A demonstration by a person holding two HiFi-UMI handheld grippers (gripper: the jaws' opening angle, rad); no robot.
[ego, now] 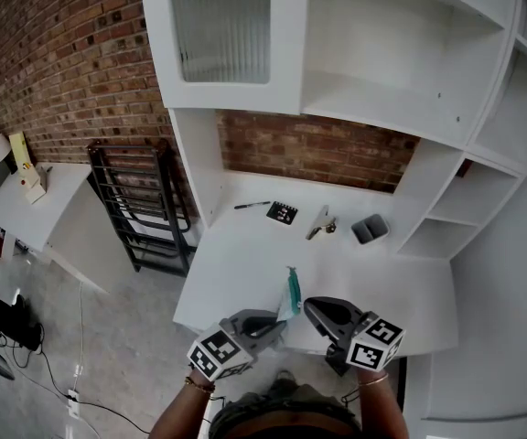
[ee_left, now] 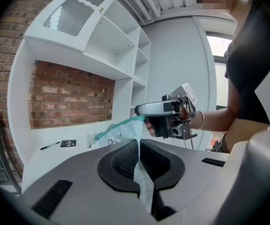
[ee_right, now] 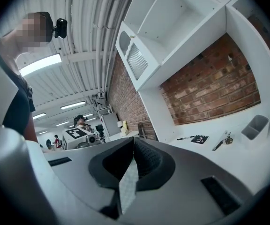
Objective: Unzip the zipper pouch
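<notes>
A translucent zipper pouch (ego: 291, 296) with a teal zipper hangs above the white desk's (ego: 236, 268) front edge, held up between my two grippers. In the head view my left gripper (ego: 276, 324) grips its lower left side and my right gripper (ego: 310, 307) its right side. The left gripper view shows the left gripper (ee_left: 138, 146) shut on the pouch's pale fabric (ee_left: 117, 133), with the right gripper (ee_left: 165, 114) at the pouch's far end. In the right gripper view, my right gripper (ee_right: 134, 146) is shut on a thin whitish strip of the pouch (ee_right: 128, 184); the rest is hidden.
At the back of the desk lie a marker pen (ego: 252, 206), a black card (ego: 283, 213), keys (ego: 320, 225) and a grey cup (ego: 370, 229). A black metal rack (ego: 140, 208) stands to the left. White shelves (ego: 382, 80) rise above the desk.
</notes>
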